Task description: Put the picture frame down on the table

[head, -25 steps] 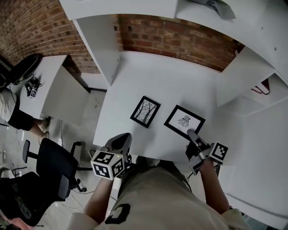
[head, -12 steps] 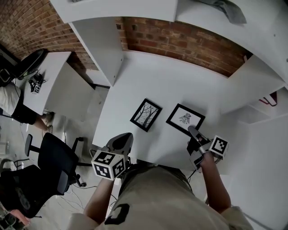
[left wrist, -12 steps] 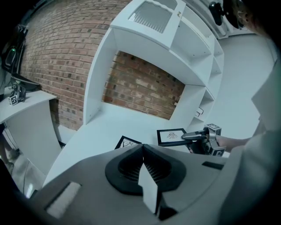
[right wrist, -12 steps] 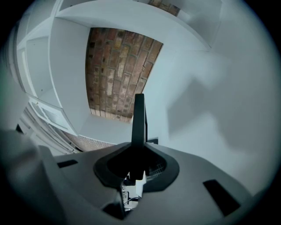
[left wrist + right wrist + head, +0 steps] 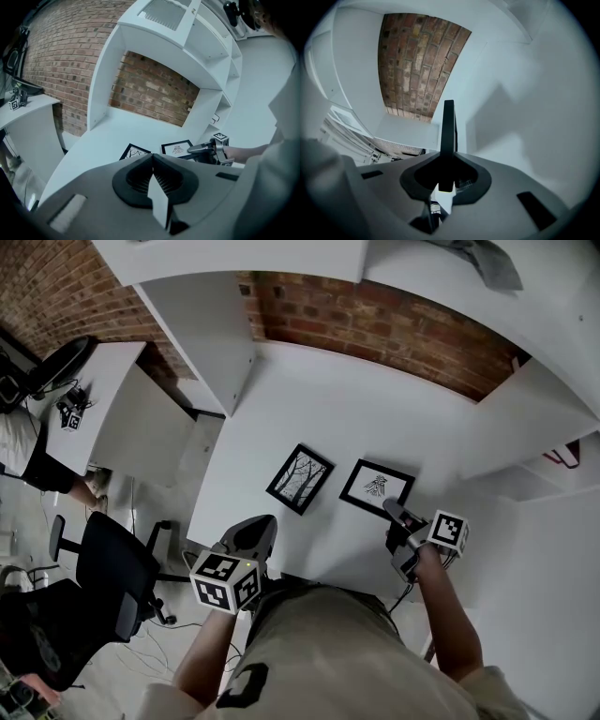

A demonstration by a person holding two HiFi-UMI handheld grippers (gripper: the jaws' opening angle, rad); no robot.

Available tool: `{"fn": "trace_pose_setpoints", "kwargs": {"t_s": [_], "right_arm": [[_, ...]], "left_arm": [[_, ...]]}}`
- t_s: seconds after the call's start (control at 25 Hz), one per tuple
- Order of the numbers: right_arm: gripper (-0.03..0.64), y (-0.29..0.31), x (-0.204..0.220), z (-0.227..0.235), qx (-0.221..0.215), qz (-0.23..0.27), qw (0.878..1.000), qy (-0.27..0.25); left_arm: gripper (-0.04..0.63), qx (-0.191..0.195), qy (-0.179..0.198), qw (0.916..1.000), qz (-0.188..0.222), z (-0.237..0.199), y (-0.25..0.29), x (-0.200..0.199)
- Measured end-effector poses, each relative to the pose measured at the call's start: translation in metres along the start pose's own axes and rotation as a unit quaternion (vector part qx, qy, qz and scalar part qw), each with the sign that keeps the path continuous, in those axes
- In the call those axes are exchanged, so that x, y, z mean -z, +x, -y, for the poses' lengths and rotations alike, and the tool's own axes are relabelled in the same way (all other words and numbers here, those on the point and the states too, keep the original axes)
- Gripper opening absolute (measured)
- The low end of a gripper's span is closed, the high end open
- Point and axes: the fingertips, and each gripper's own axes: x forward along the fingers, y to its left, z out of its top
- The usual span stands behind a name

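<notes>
Two black picture frames lie on the white table [image 5: 309,409]. The left frame [image 5: 300,478] [image 5: 135,152] with a tree drawing lies flat and free. My right gripper [image 5: 392,512] [image 5: 199,149] is shut on the near edge of the right frame [image 5: 376,488] [image 5: 177,148], held low over the table; whether its far edge touches I cannot tell. In the right gripper view this frame [image 5: 448,131] shows edge-on between the jaws of the right gripper [image 5: 446,180]. My left gripper [image 5: 253,532] [image 5: 152,157] hangs shut and empty at the table's front edge.
A brick wall [image 5: 375,324] and white shelf panels [image 5: 211,334] close the table in behind and at both sides. To the left stand a second white desk [image 5: 103,399] and a black office chair [image 5: 108,577].
My right gripper has sunk toward the table with the right frame and carried it a little further in. The left gripper and the tree frame stay where they were.
</notes>
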Motion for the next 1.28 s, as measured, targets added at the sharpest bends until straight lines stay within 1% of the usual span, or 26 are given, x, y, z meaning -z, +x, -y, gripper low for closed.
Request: {"fn": "trace_pose_setpoints", "kwargs": {"t_s": [0.32,0.56,0.72,0.96,1.08,1.2,1.28], "right_arm": [[0.035,0.008,-0.002,0.021,0.035,-0.034,0.998,-0.029],[0.035,0.015,-0.003,0.027,0.026,-0.061,0.998,-0.021],[0.037,0.017,-0.004,0.043,0.058,-0.074,0.995,-0.033],[0.041,0.019,-0.008,0.054,0.089,-0.065,0.993,-0.044],[0.06,0.019,-0.01,0.06,0.114,-0.063,0.989,-0.062],[0.106,0.017,-0.013,0.068,0.151,-0.064,0.982,-0.098],[0.123,0.015,-0.016,0.071,0.171,-0.06,0.977,-0.114]], "left_arm": [[0.005,0.006,-0.002,0.9999,-0.011,0.002,0.009,0.007],[0.005,0.01,-0.005,0.9998,-0.013,0.002,0.011,0.008],[0.005,0.007,-0.008,0.9998,-0.015,-0.001,0.013,0.009],[0.005,0.003,-0.011,0.9998,-0.016,-0.005,0.014,0.007],[0.005,0.003,-0.012,0.9998,-0.017,-0.006,0.016,0.006],[0.005,0.006,-0.012,0.9997,-0.018,-0.006,0.019,0.006],[0.005,0.006,-0.005,0.9998,-0.02,-0.005,0.021,0.005]]}}
